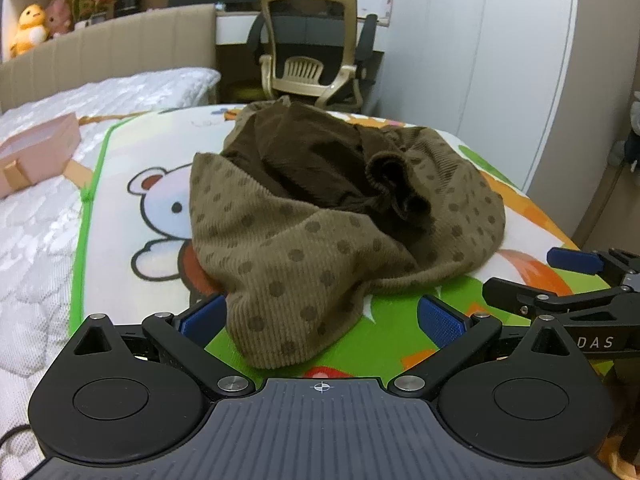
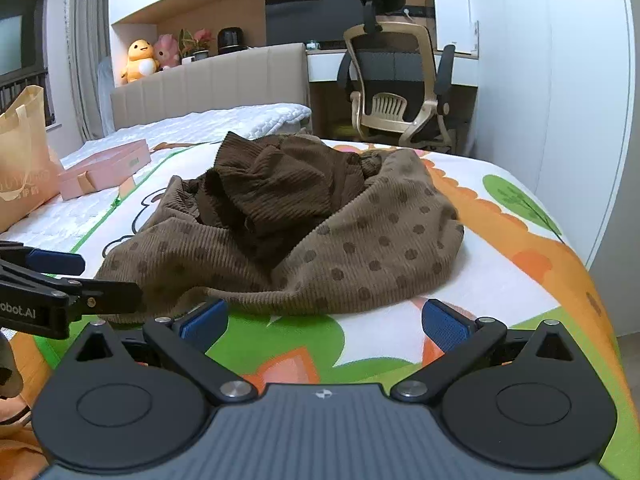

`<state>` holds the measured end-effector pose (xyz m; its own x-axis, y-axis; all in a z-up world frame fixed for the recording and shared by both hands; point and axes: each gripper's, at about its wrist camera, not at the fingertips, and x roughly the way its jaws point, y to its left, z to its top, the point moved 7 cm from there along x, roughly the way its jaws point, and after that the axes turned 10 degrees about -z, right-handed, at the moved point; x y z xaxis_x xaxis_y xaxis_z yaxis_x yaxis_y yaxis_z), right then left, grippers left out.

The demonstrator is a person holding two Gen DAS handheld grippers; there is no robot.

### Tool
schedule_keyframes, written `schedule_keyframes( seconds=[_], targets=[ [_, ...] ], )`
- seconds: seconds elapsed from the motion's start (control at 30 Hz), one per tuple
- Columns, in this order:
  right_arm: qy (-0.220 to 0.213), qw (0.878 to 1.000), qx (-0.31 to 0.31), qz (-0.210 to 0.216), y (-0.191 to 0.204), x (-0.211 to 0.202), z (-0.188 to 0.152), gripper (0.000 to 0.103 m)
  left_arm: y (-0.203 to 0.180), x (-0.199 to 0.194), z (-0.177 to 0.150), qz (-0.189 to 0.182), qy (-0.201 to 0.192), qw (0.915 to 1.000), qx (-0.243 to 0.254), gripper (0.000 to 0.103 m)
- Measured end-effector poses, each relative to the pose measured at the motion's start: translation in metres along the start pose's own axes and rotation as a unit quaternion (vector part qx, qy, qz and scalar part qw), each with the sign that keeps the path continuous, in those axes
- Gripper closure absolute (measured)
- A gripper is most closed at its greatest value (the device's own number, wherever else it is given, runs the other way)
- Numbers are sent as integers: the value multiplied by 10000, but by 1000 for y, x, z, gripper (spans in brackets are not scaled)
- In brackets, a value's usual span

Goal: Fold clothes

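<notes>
A brown ribbed garment with darker polka dots [image 1: 304,232] lies crumpled in a heap on a colourful cartoon mat [image 1: 160,200], its darker inner side bunched on top. My left gripper [image 1: 320,320] is open, and a hanging fold of the cloth lies between its blue pads without being pinched. In the right wrist view the same garment [image 2: 320,232] sits just ahead of my right gripper [image 2: 324,324], which is open with only the mat [image 2: 500,232] between its pads. Each gripper shows at the other view's edge: the right gripper [image 1: 576,280], the left gripper [image 2: 60,280].
The mat covers a bed with a white quilted cover [image 2: 192,128]. A pink box [image 2: 104,168] and a beige tote bag [image 2: 22,152] lie to the left. An office chair [image 2: 396,84] and desk stand beyond the bed; a white wardrobe [image 2: 560,80] is on the right.
</notes>
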<state>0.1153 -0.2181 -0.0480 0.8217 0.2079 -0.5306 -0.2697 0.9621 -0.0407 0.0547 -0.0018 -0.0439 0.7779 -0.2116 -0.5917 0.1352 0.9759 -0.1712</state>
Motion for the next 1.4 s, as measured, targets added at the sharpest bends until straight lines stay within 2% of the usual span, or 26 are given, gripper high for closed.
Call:
schedule_keyframes(
  seconds=[0.23, 0.43, 1.4],
  targets=[
    [11, 9999, 144, 13, 0, -2, -1, 0, 4, -1, -4, -76, 37, 9999, -113, 0],
    [8, 9999, 106, -20, -2, 0, -2, 0, 5, 4, -4, 21, 175, 9996, -209, 0],
    [90, 9998, 194, 13, -3, 4, -4, 0, 8, 7, -6, 2, 330, 9989, -323, 0]
  ],
)
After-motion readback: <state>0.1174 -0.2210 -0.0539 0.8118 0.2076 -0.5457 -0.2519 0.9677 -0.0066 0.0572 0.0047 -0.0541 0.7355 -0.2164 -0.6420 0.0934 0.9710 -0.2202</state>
